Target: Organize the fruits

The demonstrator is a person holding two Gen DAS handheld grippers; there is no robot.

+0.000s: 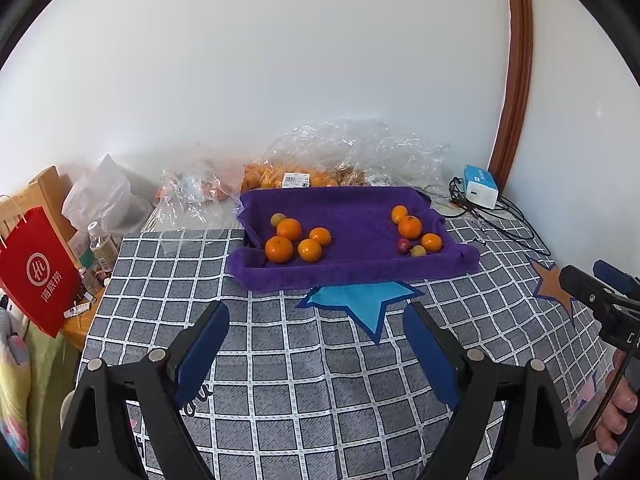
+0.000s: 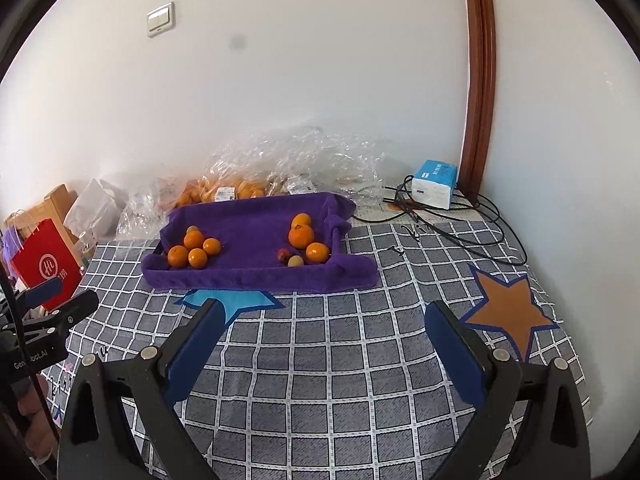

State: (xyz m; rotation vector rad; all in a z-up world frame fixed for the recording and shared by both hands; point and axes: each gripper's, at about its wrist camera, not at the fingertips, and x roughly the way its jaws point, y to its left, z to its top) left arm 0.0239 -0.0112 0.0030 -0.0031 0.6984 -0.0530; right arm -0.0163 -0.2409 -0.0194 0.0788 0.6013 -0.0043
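The purple tray lies toward the far edge of the table, in front of the clear plastic bags, and its long axis runs from left to right across both views. In the tray the fruits make two groups: the left group of oranges and the right group of fruits, which has also a small red one.

The left tongs are wide apart and empty, low over the checked cloth, and the tray is straight ahead of them. The right tongs are also wide apart and hold nothing; from them the tray lies ahead and a little to the left.

I judge the left tongs nearer to the left group, the right tongs nearer to the right group. The fruits are round, so they point no special way
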